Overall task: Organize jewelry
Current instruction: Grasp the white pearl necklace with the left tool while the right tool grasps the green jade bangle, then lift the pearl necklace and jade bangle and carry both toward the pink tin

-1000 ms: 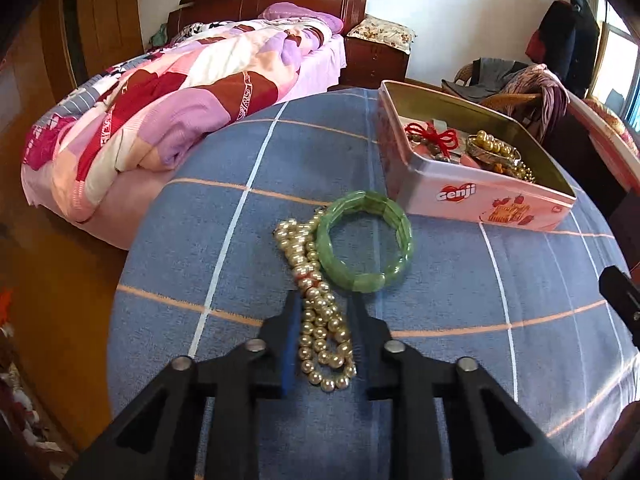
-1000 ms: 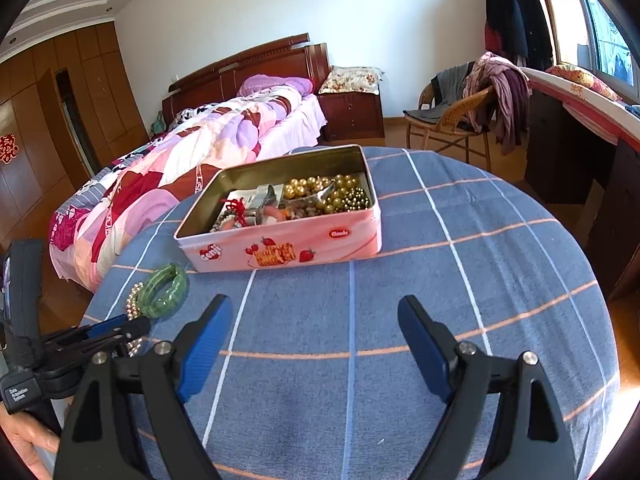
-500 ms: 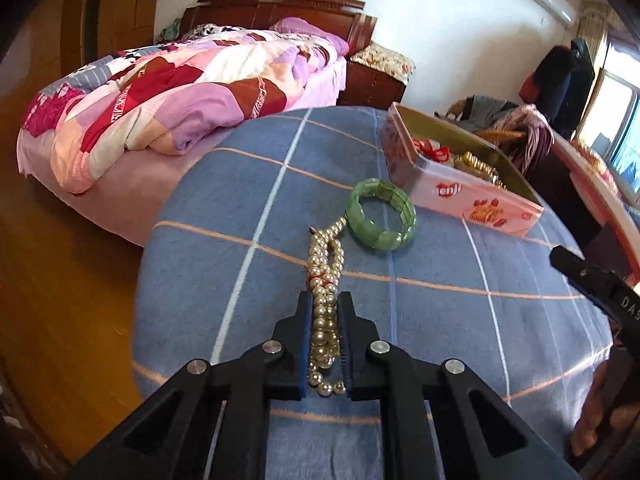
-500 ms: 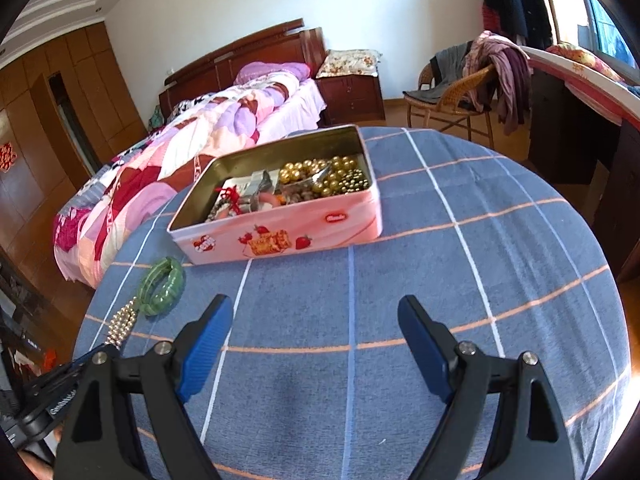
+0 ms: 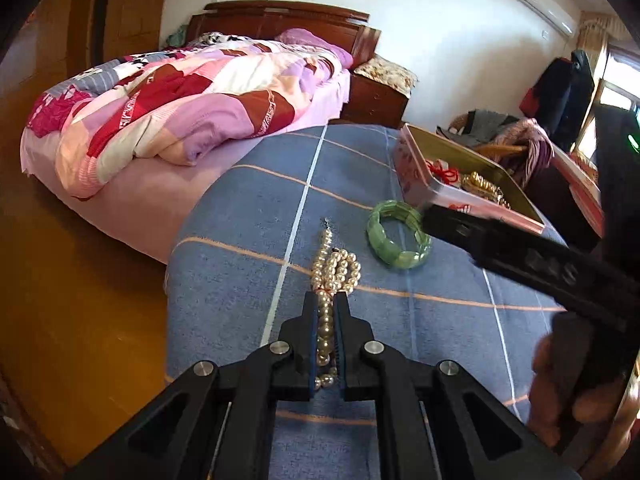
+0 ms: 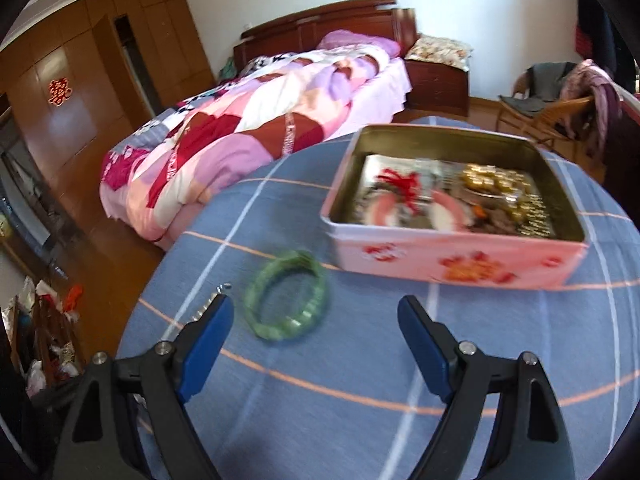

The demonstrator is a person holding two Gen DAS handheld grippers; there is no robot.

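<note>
My left gripper (image 5: 325, 300) is shut on a pearl necklace (image 5: 334, 268) whose far end lies bunched on the blue tablecloth (image 5: 240, 280). A green bangle (image 5: 398, 236) lies just right of it, near a pink tin (image 5: 416, 184) holding several pieces of jewelry. In the right wrist view my right gripper (image 6: 314, 312) is open and empty, close over the green bangle (image 6: 288, 300), with the pink tin (image 6: 456, 264) just beyond. The right gripper's arm (image 5: 520, 256) crosses the left wrist view.
A bed (image 5: 180, 112) with a patchwork quilt stands beyond the table's left edge. A nightstand (image 5: 376, 92) and a chair with clothes (image 6: 560, 92) stand at the back. The wooden floor (image 5: 80, 280) lies left of the table.
My left gripper has pulled the pearl necklace back and away from the bangle. My right gripper has swung left and forward toward the bangle.
</note>
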